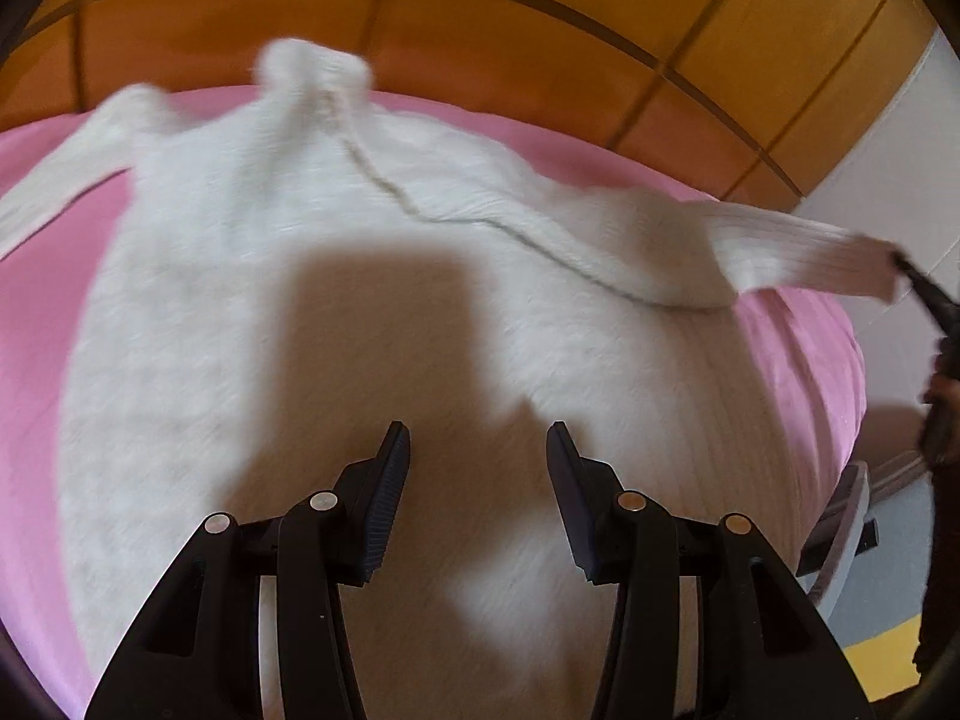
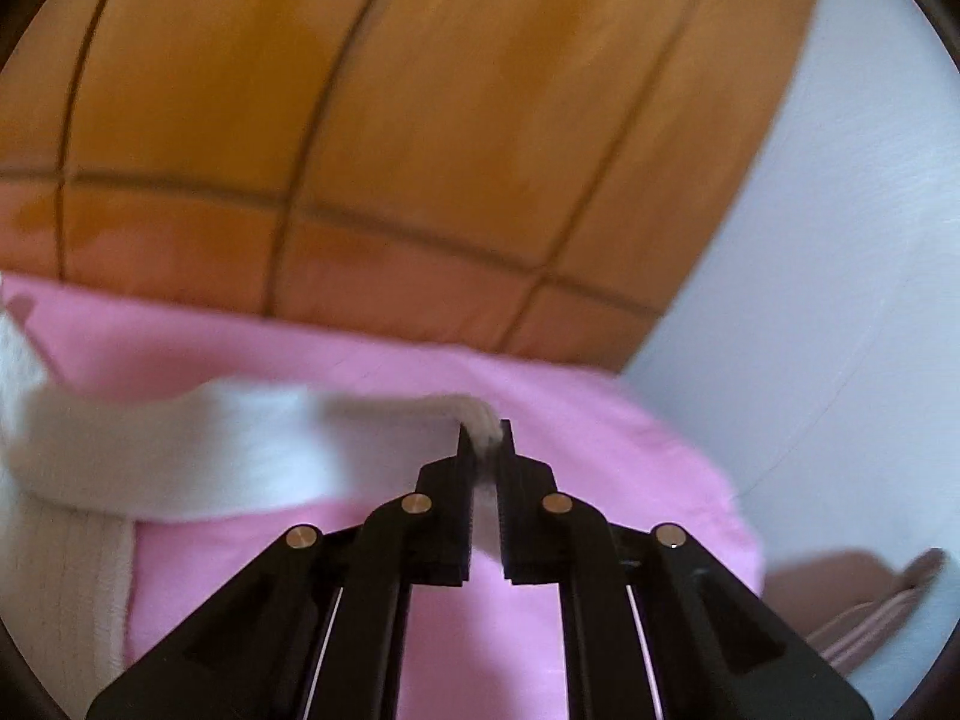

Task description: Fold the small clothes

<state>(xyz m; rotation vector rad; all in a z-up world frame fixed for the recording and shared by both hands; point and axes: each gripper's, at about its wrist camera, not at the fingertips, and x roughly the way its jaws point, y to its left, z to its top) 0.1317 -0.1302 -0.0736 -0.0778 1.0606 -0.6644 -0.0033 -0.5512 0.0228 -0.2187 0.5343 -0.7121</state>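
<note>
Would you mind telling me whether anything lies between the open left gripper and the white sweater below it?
Nothing visible does. The left gripper hangs open over the white sweater on the pink bedding, with only its own shadow there. The right gripper is shut on the cuff.

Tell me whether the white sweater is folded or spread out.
Spread: the white sweater lies flat, one sleeve pinched by the right gripper.

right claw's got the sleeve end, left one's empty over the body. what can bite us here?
1. The right claw pinches only the cuff edge of the sleeve; a pull may slip it out.
2. The left claw is open above the white sweater, so nothing pins it: it may drag across the pink sheet.
</note>
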